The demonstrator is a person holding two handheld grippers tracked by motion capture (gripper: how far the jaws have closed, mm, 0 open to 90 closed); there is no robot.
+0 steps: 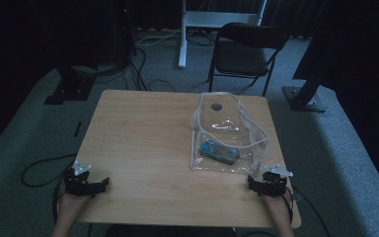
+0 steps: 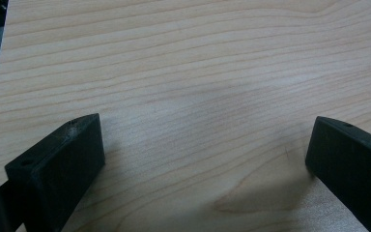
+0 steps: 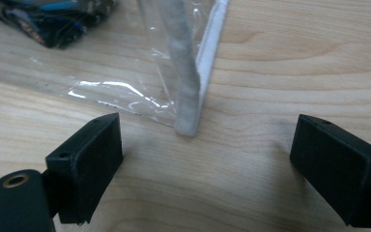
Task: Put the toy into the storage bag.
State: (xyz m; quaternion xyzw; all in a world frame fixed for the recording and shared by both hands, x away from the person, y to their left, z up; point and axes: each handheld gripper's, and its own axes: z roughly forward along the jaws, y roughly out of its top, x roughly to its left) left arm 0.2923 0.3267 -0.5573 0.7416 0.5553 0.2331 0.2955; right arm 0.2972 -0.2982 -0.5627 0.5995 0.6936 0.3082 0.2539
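- the jaws of the right gripper (image 3: 207,145) stand spread wide, nothing between them but bare wood; the near corner of the clear plastic pouch (image 3: 188,87) lies just ahead of the gap, slightly toward the left jaw, touching neither jaw.
- the pouch's white edge strip (image 3: 212,43) runs away from the jaws, up from that corner.
- inside the pouch, a dark packet with blue print (image 3: 53,19) lies farther ahead, beyond the left jaw.
- the jaws of the left gripper (image 2: 203,145) are likewise spread wide, with only the wooden table (image 2: 183,63) between and ahead of them.
- in the high view the left gripper (image 1: 86,183) rests at the near left edge of the table (image 1: 143,133), the right gripper (image 1: 269,183) at the near right edge, well apart from each other.
- there the pouch (image 1: 227,133) stands open just ahead of the right gripper, the packet (image 1: 219,152) lying on its bottom.
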